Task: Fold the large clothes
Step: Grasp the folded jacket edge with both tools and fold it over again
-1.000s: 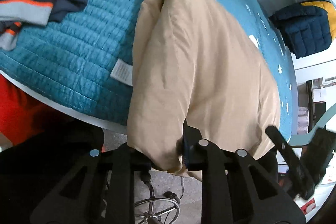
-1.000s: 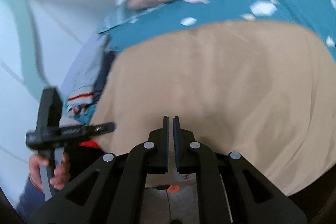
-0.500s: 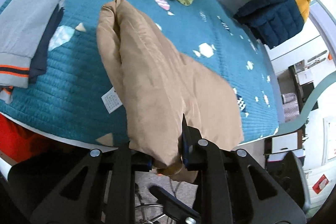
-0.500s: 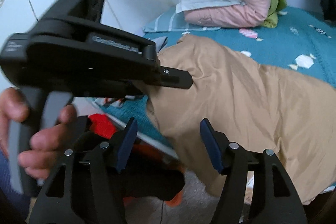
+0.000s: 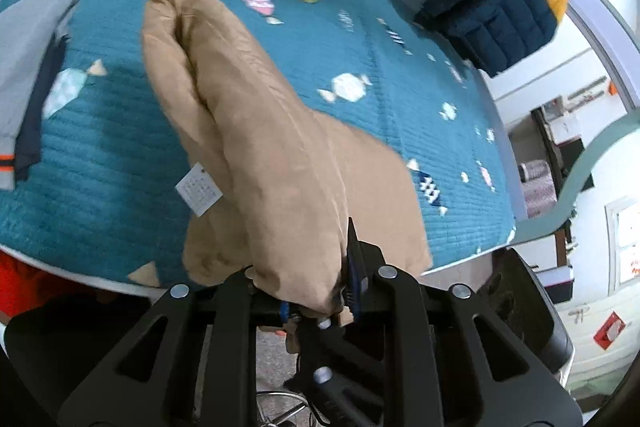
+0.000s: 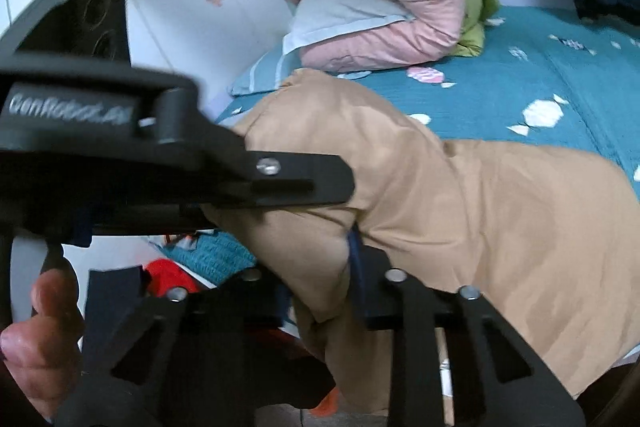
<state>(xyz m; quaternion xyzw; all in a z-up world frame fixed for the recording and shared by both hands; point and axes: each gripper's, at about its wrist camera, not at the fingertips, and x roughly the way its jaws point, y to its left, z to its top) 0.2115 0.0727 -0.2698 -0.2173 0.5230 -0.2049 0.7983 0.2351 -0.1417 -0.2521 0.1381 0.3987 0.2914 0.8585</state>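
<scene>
On the teal quilted bed (image 5: 400, 75), the large tan padded garment (image 5: 256, 131) has been gathered and lifted at its near edge. The right gripper (image 6: 320, 263), whose fingers have just been closing, now clamps it beside the left gripper (image 5: 304, 275); both grip cloth. A white care label (image 5: 199, 189) is seen only in the left view.

Between both tongs bunches a tan garment (image 5: 280, 163) of soft, matt, faintly creased cloth, a papery white label (image 5: 199, 189) at its edge. Beyond lies a teal bedspread (image 5: 120, 163), quilted and ribbed. The left tongs (image 5: 316, 291) and right tongs (image 6: 320, 275) look like matt black plastic with shiny metal screws.
</scene>
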